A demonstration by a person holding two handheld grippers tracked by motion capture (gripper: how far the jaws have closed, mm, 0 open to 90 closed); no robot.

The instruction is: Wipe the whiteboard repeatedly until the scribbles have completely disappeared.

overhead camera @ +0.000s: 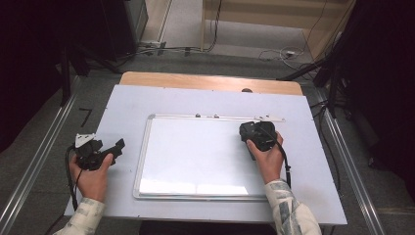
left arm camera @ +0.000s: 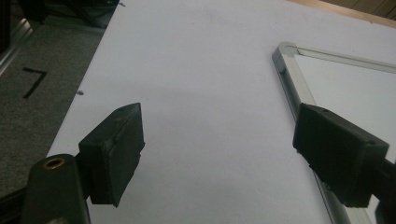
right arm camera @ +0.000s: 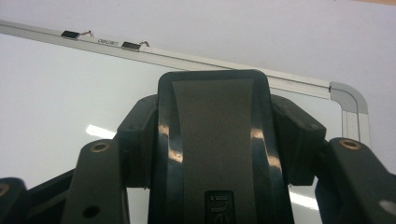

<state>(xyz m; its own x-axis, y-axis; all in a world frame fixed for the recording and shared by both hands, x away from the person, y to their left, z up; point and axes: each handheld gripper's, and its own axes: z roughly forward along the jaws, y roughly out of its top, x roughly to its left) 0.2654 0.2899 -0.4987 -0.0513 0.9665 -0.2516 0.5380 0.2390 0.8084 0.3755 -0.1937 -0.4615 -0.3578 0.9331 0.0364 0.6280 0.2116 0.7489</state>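
The right claw (right arm camera: 212, 154) is pinching a black eraser (right arm camera: 212, 140) between its jaws. The block sits square in the grip with its long face toward the camera, which suits pressing the felt side flat against the whiteboard (overhead camera: 195, 156). In the high view the right hand (overhead camera: 268, 159) holds this claw over the board's far right part, just inside the corner of the frame. That looks like a starting point for a wipe across the surface, though the board under and ahead of the eraser looks clean.

The left claw (left arm camera: 219, 154) is spread wide with nothing between its jaws. It hovers over the bare white table (left arm camera: 196, 70), with the board's near left corner (left arm camera: 285, 49) just ahead of its right jaw. Held off to the side like this, it probably waits out of the wiping path, or stands ready to steady the frame.

Beyond the right claw, two small clips (right arm camera: 74, 34) sit on the board's far rail.
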